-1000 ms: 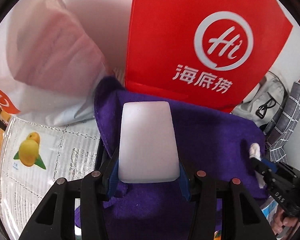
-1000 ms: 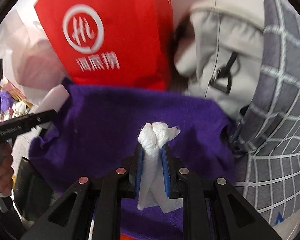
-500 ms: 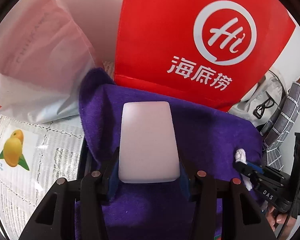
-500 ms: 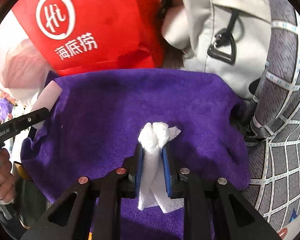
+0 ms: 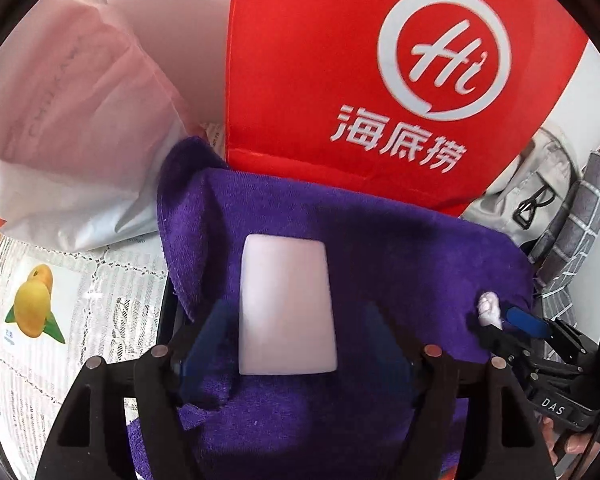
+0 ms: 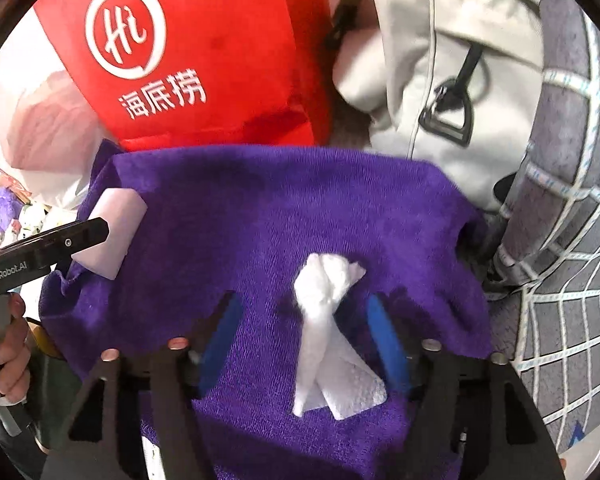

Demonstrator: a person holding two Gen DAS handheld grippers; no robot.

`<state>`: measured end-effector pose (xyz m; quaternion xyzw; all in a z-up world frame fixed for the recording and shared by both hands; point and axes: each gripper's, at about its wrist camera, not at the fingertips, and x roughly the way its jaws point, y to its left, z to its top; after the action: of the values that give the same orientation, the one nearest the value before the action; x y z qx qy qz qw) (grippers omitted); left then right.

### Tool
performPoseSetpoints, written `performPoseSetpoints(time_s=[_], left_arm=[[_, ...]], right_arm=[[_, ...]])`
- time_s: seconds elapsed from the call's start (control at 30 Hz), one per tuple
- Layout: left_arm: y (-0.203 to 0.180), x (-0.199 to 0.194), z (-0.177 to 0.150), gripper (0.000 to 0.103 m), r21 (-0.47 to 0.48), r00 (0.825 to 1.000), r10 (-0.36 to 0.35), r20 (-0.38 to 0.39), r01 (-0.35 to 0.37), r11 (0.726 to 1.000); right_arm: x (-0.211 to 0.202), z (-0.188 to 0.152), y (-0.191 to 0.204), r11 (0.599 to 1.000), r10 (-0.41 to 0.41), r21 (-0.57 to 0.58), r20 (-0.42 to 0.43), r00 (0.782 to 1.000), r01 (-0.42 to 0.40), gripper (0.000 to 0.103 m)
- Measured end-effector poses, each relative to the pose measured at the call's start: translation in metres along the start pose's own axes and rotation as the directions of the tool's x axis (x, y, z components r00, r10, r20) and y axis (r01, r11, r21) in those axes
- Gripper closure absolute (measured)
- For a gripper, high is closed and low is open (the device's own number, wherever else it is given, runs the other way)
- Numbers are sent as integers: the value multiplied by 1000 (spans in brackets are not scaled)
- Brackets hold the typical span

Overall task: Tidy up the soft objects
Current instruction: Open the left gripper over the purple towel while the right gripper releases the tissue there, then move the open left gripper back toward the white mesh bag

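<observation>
Flat on the purple terry towel (image 5: 380,232), toward its left half: the pale white rectangular soft block (image 5: 286,312). Lies between the blue pads of the left gripper (image 5: 300,320), no longer pinched as a second ago. Jaws opening now, a clear gap of towel showing on each side of the block.

Nearer the towel's right edge: the twisted white paper tissue (image 6: 324,320), knotted end up-frame, loose tails spread toward the camera. Rests loose on the pile between the pads of the right gripper (image 6: 302,312). Jaws opening there too, wide of the tissue on both sides, where half a second back they squeezed it.

Meaning for the task, as a judgement: both soft items set down side by side on the towel and released, well apart from each other. Placing step looks done. Next likely calls for lifting both grippers straight away without snagging the towel's pile or dragging the light tissue.

Beyond the towel's far edge: a red paper bag with a white round logo (image 5: 340,60), standing upright. Left of the towel, a white plastic bag (image 5: 60,140) on a lace table cover (image 5: 100,300). Right of it, a pale grey backpack (image 6: 440,60) and grey checked fabric (image 6: 572,240).
</observation>
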<state>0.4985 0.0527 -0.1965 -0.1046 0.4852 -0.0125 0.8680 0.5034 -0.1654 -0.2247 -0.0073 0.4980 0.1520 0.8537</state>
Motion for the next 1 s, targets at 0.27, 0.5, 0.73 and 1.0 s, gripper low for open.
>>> performPoseSetpoints(time_s=[0.27,0.5,0.73,1.0], left_arm=[[-5,-23,-1,32,6,1000,-7,28,6,1000],[-7,-56,-2,32,30,995,18,93,-21,999],[-10,-94,-4,32,68,990,-28,138,19,997],[-16,-116,-8,32,97,985,-51,162,35,995]], right_arm=[[-47,-3,3,999,-38,42,128,991,33,36],[-114,-51,4,996,-16,88,181,983,0,36],[-176,-151,20,994,-83,80,195,977,68,63],[-181,-227,25,991,-55,130,107,993,41,72]])
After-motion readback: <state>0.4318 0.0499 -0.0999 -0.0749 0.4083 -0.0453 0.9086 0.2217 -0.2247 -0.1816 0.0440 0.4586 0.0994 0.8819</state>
